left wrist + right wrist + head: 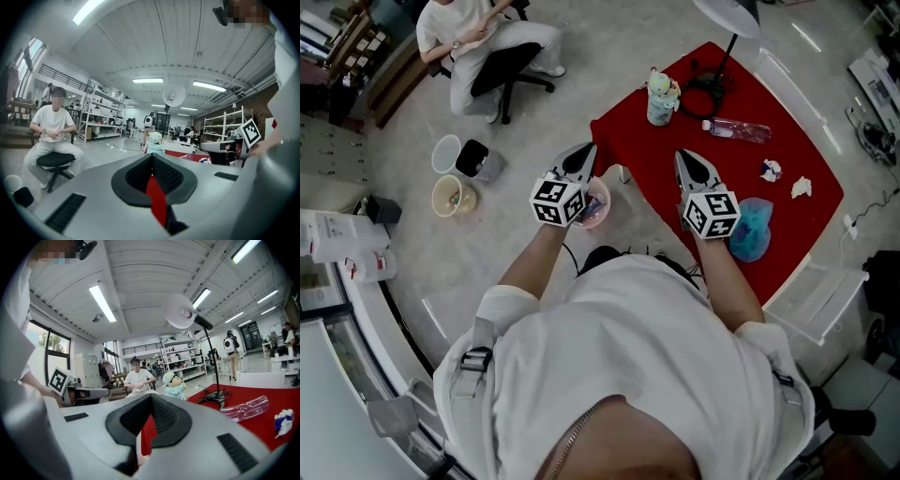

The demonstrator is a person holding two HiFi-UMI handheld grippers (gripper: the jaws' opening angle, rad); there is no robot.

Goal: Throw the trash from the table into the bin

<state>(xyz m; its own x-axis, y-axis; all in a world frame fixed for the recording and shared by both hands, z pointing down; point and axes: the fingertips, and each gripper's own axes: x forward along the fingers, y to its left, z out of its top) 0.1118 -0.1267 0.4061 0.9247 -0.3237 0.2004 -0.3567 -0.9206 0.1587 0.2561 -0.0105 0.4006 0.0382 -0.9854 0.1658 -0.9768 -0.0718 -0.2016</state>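
Head view: paper scraps (772, 170), a bottle (738, 129) and a blue bag (752, 228) lie on the red tabletop (656, 150). The bin (473, 159), probably the dark one on the floor, stands well apart. Left gripper view: the left hand-held gripper (152, 157) is closed and empty. Right gripper view: the right hand-held gripper (150, 397) is likewise, so nothing looks binned yet.

White short-sleeved T-shirt (623, 352), grey buckled straps (475, 360) over both shoulders, left gripper (581, 157) and right gripper (688, 165) with light grey pointed shells, black ribbed jaws, white cubes (558, 202) bearing black square markers.
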